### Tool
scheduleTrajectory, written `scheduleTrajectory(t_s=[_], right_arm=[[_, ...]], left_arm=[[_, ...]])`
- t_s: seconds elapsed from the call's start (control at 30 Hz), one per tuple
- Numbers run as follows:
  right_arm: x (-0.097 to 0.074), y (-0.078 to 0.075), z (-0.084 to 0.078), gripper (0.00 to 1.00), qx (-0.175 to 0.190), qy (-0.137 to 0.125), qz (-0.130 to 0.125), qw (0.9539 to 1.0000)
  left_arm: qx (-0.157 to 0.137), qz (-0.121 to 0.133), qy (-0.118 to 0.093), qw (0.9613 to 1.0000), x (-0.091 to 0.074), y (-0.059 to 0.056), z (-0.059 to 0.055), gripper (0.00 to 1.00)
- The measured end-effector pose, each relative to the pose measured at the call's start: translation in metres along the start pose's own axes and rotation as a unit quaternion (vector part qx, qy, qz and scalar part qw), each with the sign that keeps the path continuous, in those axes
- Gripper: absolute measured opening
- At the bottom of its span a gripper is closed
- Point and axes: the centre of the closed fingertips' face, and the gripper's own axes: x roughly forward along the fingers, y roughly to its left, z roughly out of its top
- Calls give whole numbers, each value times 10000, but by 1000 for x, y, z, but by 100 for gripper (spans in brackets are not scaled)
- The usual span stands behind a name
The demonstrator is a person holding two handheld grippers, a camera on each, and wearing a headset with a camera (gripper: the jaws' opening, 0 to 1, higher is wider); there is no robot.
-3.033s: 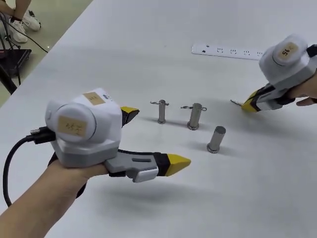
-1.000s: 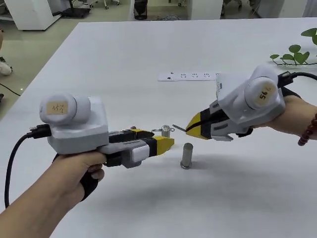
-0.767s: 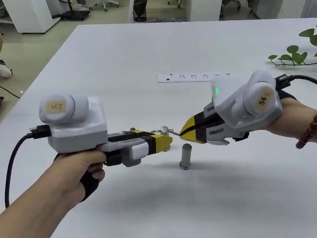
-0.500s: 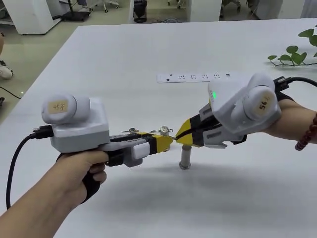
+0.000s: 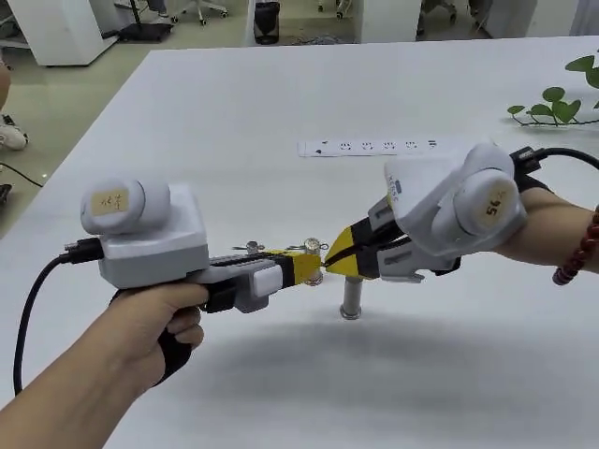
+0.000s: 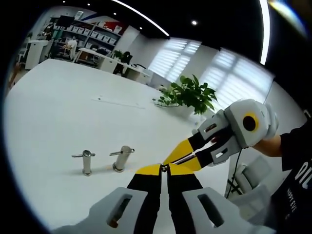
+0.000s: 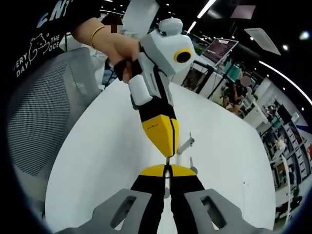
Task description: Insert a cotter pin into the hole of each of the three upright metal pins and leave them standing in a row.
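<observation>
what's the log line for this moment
left gripper shut, tip at cotter | right gripper shut on cotter | bare pin under tips | cottered pins upright

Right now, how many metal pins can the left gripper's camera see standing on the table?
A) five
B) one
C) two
C: a metal pin and a second metal pin stand side by side on the table, each with a cotter pin through its top.
</observation>
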Motion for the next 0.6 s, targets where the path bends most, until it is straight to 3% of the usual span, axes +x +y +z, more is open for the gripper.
scheduleTrajectory(t_s=[0.4, 0.6], right_arm=[[-1, -1, 4, 0, -89, -16, -44, 9999], [-1, 0, 6, 0, -38, -41, -38, 10000]], left_arm=[[-142, -30, -64, 9999, -1, 0, 0, 0], [-67, -65, -108, 9999, -3, -1, 0, 0]])
